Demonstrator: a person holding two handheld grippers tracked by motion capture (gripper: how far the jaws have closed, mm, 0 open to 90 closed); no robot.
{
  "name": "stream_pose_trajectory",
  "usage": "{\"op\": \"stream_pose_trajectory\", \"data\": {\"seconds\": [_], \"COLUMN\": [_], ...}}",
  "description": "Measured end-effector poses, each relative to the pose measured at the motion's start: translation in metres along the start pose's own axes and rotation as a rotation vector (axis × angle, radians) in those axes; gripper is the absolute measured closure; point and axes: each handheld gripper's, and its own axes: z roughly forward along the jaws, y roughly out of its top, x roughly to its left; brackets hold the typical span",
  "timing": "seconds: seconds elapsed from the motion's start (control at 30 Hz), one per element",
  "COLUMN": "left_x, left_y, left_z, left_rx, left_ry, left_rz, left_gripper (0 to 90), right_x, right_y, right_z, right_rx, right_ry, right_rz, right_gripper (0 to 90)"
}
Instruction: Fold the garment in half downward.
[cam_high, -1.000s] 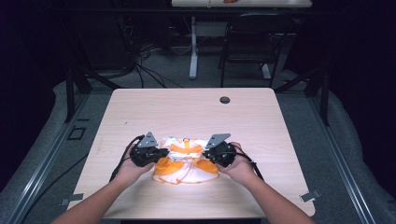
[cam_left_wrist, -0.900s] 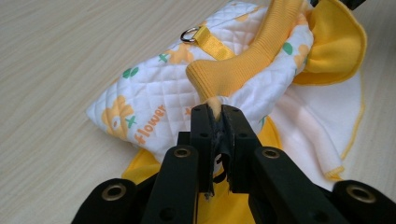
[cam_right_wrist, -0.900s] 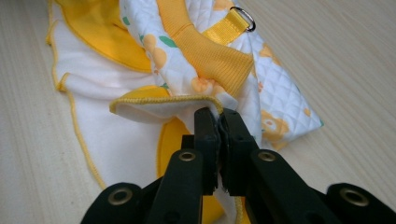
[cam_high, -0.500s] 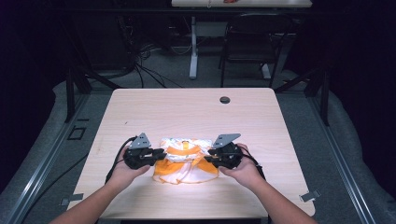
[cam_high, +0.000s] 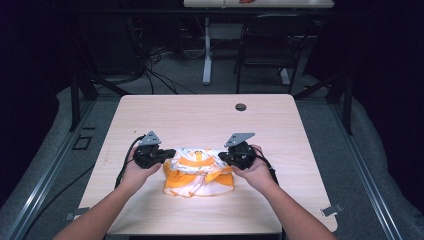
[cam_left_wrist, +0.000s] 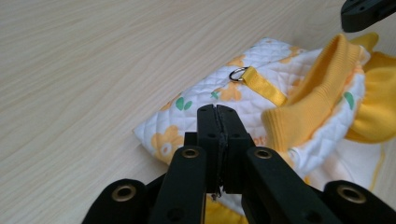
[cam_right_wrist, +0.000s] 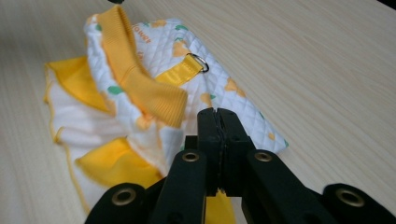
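You can see small orange print on the white quilted garment (cam_right_wrist: 154, 70), just beside its yellow ribbed collar (cam_right_wrist: 135, 70). In the right gripper view it looks like the letters "ONER", but it is partly hidden and too small to read with certainty.

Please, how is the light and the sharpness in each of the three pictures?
High view: table brightly lit, room around dark, garment slightly overexposed and soft. Left gripper view: even light, quilted fabric and metal ring sharp, the black jaws nearest the camera a little soft. Right gripper view: similar, table grain clear, no strong glare.
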Motion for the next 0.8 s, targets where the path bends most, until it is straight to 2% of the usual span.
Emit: {"op": "stream_pose_trajectory", "data": {"seconds": [0.13,0.17,0.3,0.43,0.5,0.8], "left_x": [0.0,-0.002,-0.007,-0.018,-0.022,-0.038], "left_y": [0.0,-0.001,-0.001,-0.004,-0.005,-0.018], "left_z": [0.011,0.014,0.014,0.01,0.007,-0.001], "left_rx": [0.019,0.028,0.031,0.044,0.042,0.064], "left_ry": [-0.009,-0.015,-0.043,-0.065,-0.078,-0.136], "left_rz": [-0.001,0.005,0.019,0.042,0.05,0.089], "left_gripper": [89.8,89.8,89.9,90.0,90.0,90.0], "right_x": [-0.004,-0.006,-0.005,0.004,0.012,0.023], "right_y": [0.002,0.002,0.001,0.001,-0.001,-0.014], "right_z": [0.013,0.021,0.026,0.022,0.019,0.008], "right_rx": [0.007,0.022,0.031,0.02,0.026,0.038], "right_ry": [-0.001,0.0,0.014,0.055,0.075,0.105], "right_rz": [0.018,0.026,0.027,-0.001,-0.034,-0.054], "right_gripper": [89.2,89.0,88.9,88.7,88.6,88.0]}}
